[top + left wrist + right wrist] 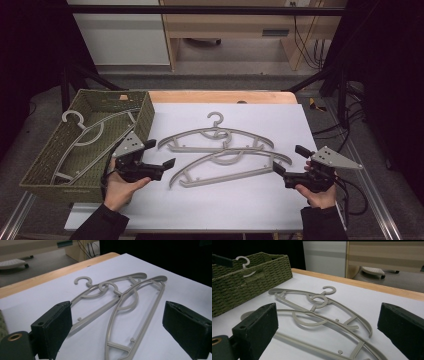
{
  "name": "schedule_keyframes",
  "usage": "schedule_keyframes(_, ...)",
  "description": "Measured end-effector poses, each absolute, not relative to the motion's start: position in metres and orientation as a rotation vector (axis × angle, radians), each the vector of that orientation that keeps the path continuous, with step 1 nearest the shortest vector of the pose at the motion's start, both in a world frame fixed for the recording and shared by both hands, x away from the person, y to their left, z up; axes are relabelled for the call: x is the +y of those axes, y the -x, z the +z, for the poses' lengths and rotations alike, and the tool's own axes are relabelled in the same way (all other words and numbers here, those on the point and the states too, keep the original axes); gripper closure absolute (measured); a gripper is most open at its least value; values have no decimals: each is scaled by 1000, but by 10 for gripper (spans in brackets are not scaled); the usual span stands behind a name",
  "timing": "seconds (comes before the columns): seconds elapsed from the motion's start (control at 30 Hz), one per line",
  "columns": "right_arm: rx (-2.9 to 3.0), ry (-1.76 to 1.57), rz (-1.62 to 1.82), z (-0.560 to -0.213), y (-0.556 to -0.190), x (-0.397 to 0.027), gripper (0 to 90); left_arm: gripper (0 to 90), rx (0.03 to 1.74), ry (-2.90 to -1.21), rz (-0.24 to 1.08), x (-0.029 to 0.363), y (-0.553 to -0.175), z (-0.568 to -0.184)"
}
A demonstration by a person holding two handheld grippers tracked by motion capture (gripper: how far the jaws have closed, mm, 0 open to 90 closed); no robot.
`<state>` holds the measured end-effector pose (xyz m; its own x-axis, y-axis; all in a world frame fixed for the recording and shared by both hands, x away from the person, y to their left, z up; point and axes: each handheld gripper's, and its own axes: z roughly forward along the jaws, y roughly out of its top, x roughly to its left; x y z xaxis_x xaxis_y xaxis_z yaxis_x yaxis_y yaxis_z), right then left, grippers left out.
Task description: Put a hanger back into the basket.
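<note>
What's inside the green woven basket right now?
One grey hanger lies in the basket, its hook toward the far wall. The near wall hides the floor strip just behind it, so anything small lying there cannot be seen. Two more hangers lie outside on the white sheet.

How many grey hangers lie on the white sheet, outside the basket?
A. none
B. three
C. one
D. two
D: two hangers, the far hanger and the near hanger, lie overlapping on the white sheet; a third hanger is inside the green basket.
</note>
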<state>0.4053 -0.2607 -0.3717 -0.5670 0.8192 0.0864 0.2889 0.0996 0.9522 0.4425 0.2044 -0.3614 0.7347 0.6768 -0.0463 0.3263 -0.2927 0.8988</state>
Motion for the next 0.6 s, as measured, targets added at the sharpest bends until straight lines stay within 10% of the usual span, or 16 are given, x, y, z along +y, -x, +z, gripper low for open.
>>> schedule_keyframes(0.6, 1922, -1072, 1481, -372, -406, -259, 34, 259, 805, -2160, 316, 151, -479, -415)
